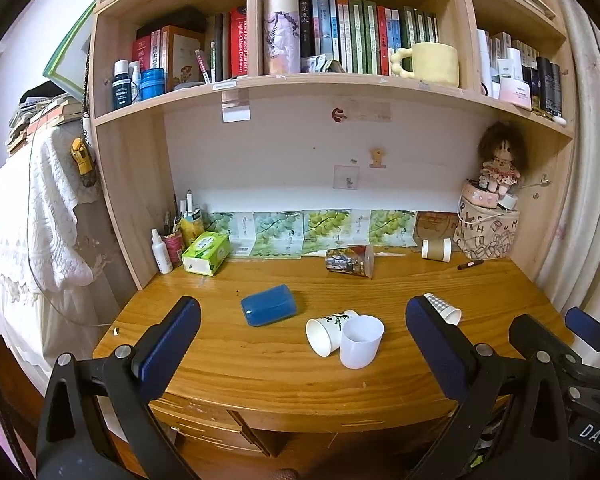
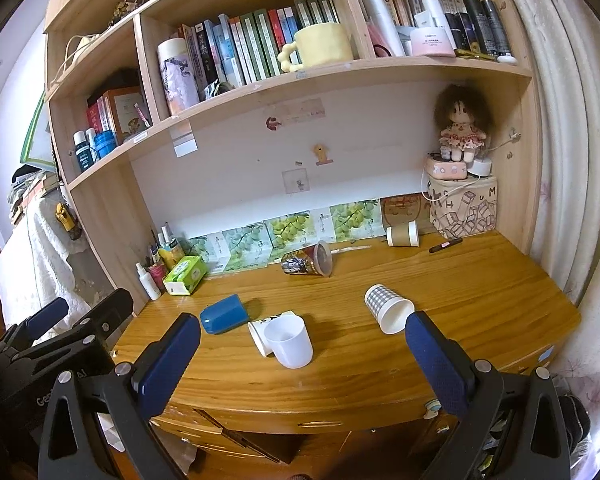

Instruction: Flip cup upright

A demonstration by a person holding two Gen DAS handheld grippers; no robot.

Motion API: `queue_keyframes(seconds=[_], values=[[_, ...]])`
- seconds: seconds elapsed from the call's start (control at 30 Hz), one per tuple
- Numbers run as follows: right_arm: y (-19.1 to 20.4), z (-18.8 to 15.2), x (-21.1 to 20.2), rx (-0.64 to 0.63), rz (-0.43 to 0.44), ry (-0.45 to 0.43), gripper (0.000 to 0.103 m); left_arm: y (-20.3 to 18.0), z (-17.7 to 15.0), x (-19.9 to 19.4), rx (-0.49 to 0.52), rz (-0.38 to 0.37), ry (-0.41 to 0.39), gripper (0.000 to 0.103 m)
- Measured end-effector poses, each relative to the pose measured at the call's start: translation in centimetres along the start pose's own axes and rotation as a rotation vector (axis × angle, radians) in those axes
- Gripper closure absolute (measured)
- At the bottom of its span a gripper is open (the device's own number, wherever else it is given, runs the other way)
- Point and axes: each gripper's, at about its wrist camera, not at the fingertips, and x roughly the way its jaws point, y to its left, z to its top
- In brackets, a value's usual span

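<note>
A white plastic cup [image 1: 360, 341] [image 2: 289, 341] stands upright near the desk's front edge. A white paper cup with a panda print [image 1: 327, 330] [image 2: 260, 330] lies on its side, touching it. A checked paper cup [image 2: 388, 307] [image 1: 444, 309] lies on its side to the right. A dark printed cup [image 1: 350, 261] [image 2: 309, 261] and a brown paper cup [image 1: 437, 249] [image 2: 403, 234] lie on their sides farther back. My left gripper [image 1: 302, 316] and right gripper [image 2: 302, 332] are open and empty, held before the desk's front edge.
A blue case [image 1: 269, 305] [image 2: 222, 314] lies left of the cups. A green tissue box [image 1: 206, 253], a spray bottle [image 1: 162, 251] and a pen holder stand at the back left. A printed bag with a doll [image 2: 464, 208] stands back right. A pen [image 2: 446, 245] lies near it.
</note>
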Motion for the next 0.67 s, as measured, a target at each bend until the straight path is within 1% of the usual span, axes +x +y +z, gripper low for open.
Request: queue_keyframes(seconds=[0.23,0.67], values=[[-0.1,0.0,0.0,-0.001,0.001,-0.001,0.0,-0.2,0.1,0.2,0.004,0.004,-0.001,0.0],[-0.5,0.3,0.9,0.021,-0.009,0.002,0.0,-1.3,0.4,0.7,0.03,-0.014,0.015,0.0]])
